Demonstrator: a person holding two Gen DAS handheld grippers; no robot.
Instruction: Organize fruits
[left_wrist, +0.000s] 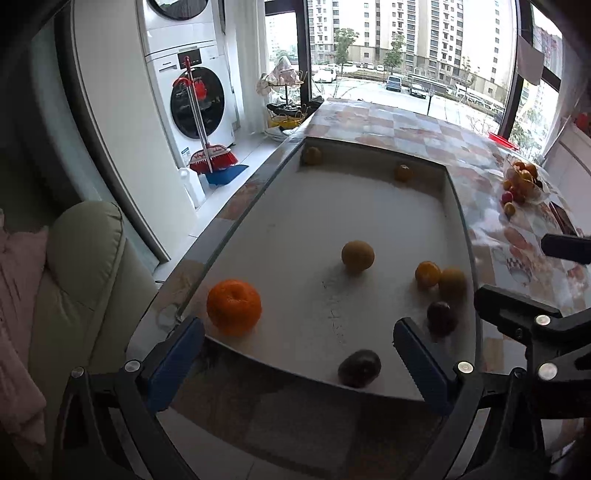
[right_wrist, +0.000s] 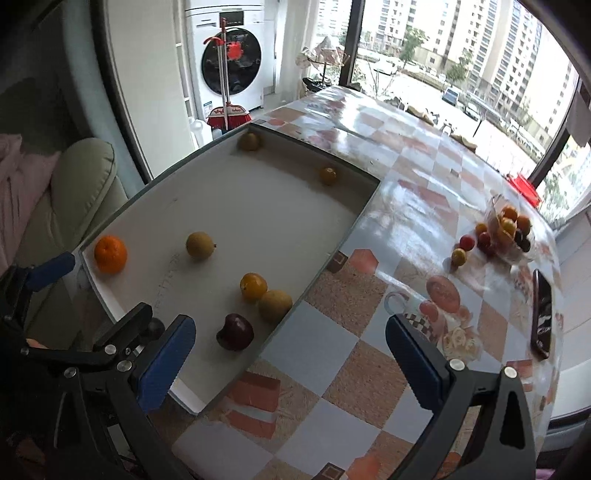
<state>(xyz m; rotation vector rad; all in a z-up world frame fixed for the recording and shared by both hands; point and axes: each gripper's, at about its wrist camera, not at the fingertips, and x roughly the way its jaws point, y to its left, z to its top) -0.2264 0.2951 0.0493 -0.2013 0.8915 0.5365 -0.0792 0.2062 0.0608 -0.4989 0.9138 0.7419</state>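
A shallow white tray (left_wrist: 295, 206) (right_wrist: 266, 206) lies on the table's left part with several loose fruits. A big orange (left_wrist: 233, 307) (right_wrist: 110, 254) sits at its near left corner, a yellow pear (left_wrist: 357, 256) (right_wrist: 200, 245) in the middle. A small orange (left_wrist: 427, 274) (right_wrist: 253, 286), a second pear (left_wrist: 453, 282) (right_wrist: 275, 305) and a dark plum (left_wrist: 442, 317) (right_wrist: 235, 331) cluster at the right. Another dark fruit (left_wrist: 359, 368) lies at the near edge. My left gripper (left_wrist: 295, 354) hangs open over the tray's near edge, empty. My right gripper (right_wrist: 291, 354) is open above the tablecloth, empty.
Two small fruits (left_wrist: 312, 155) (left_wrist: 402, 172) rest against the tray's far wall. A clear bowl of fruit (right_wrist: 511, 229) stands at the right with loose fruits (right_wrist: 466, 242) beside it. A dark phone (right_wrist: 541, 314) lies near the right edge. A chair (left_wrist: 81, 288) stands at the left.
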